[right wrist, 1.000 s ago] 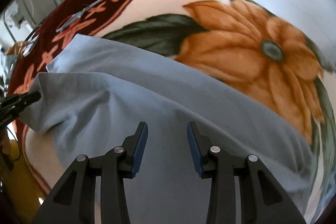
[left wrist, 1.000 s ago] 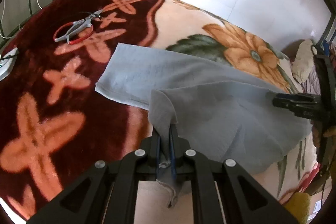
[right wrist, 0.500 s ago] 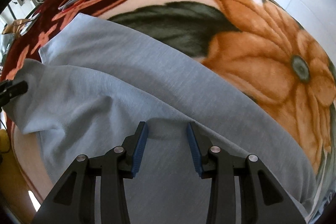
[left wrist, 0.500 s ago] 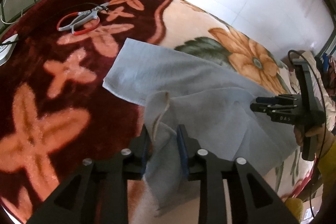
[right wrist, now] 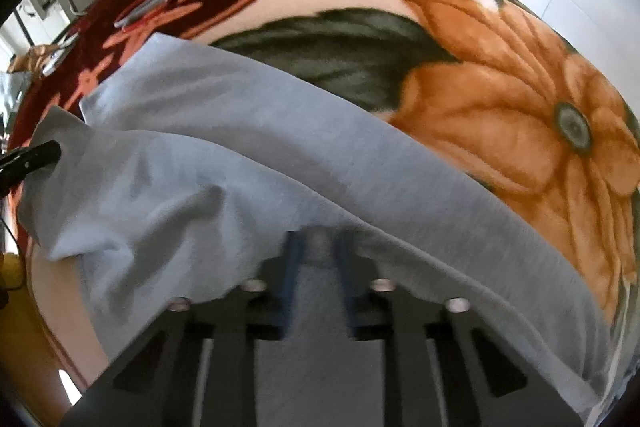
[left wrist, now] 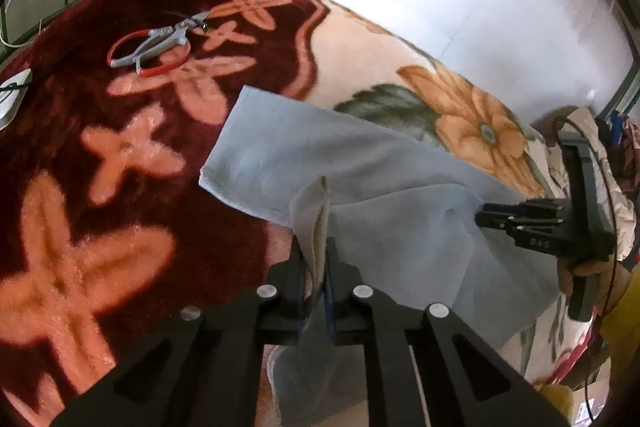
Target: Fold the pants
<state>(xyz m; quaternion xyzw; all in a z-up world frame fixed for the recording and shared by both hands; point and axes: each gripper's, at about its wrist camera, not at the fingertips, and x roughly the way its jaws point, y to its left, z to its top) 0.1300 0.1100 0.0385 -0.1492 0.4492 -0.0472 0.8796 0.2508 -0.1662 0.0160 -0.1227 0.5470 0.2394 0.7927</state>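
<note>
Light grey-blue cotton pants (left wrist: 360,167) lay partly folded on a plush floral blanket (left wrist: 120,155) in maroon, cream & orange. L gripper (left wrist: 318,259), jaws pressed together, pinched a bunched edge of the fabric at the near side. R gripper (right wrist: 316,247), seen blurred in its own view, jaws likewise closed, nipped a ridge of the upper layer approx. mid-garment. Red-and-grey-handled pruning shears (left wrist: 156,43) sat on the maroon part, well apart from the pants.
</note>
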